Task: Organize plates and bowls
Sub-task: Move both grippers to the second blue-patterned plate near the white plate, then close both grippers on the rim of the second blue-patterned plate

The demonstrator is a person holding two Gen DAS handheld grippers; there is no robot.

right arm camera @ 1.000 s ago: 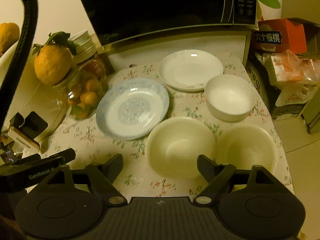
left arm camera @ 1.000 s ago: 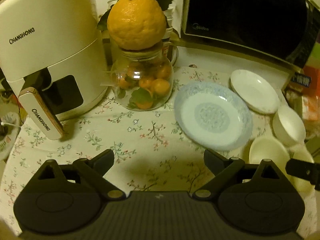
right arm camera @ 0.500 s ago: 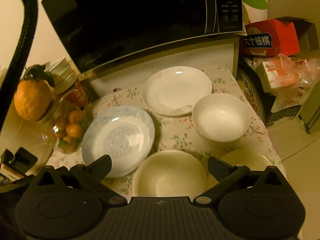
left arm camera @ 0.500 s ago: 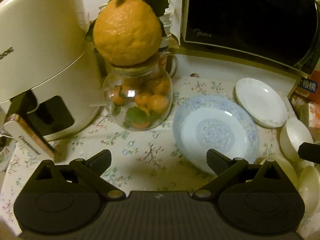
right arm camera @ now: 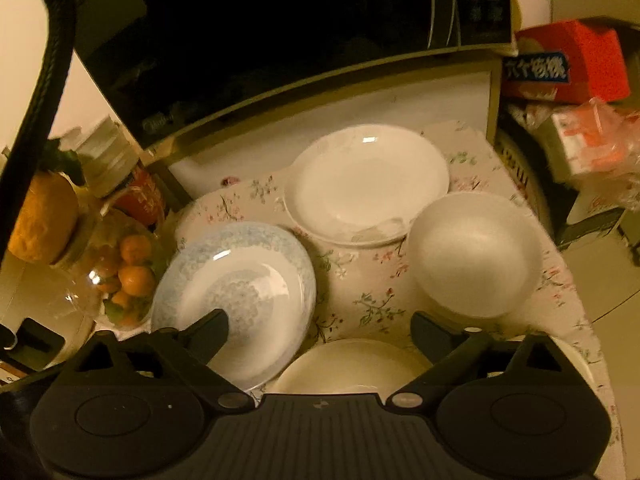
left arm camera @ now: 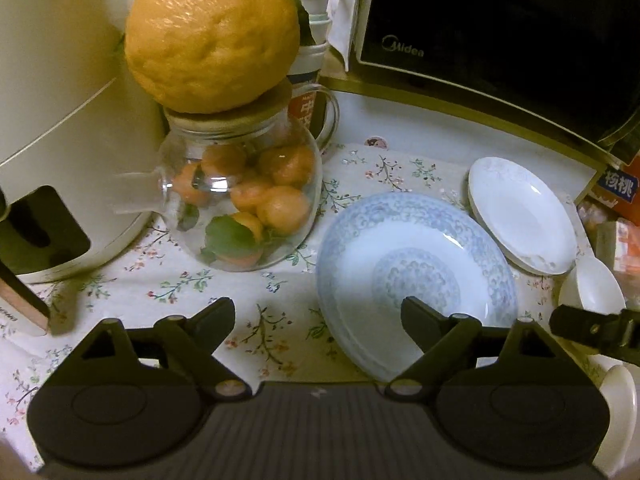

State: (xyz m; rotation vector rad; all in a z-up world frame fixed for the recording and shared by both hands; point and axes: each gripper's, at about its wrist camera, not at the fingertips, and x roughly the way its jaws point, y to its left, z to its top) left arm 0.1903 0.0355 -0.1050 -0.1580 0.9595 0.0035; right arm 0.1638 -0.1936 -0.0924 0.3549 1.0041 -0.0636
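Note:
A blue-patterned plate (left arm camera: 416,276) lies on the floral tablecloth (left arm camera: 240,320), also in the right wrist view (right arm camera: 240,288). A white plate (left arm camera: 524,216) lies behind it, in front of the microwave, also in the right wrist view (right arm camera: 368,184). A white bowl (right arm camera: 476,256) stands to the right, with a cream bowl (right arm camera: 348,368) in front. My left gripper (left arm camera: 318,312) is open and empty, its right finger over the blue plate's near edge. My right gripper (right arm camera: 318,326) is open and empty above the cream bowl.
A glass jar of small oranges (left arm camera: 240,196) with a large citrus fruit (left arm camera: 212,32) on top stands left of the plates. A white appliance (left arm camera: 60,120) is at far left, a black microwave (left arm camera: 500,28) behind. Boxes and packets (right arm camera: 576,92) crowd the right.
Both grippers have moved forward and lower toward the table. The left one now reaches over the blue plate's edge; the right one has come in over the cream bowl.

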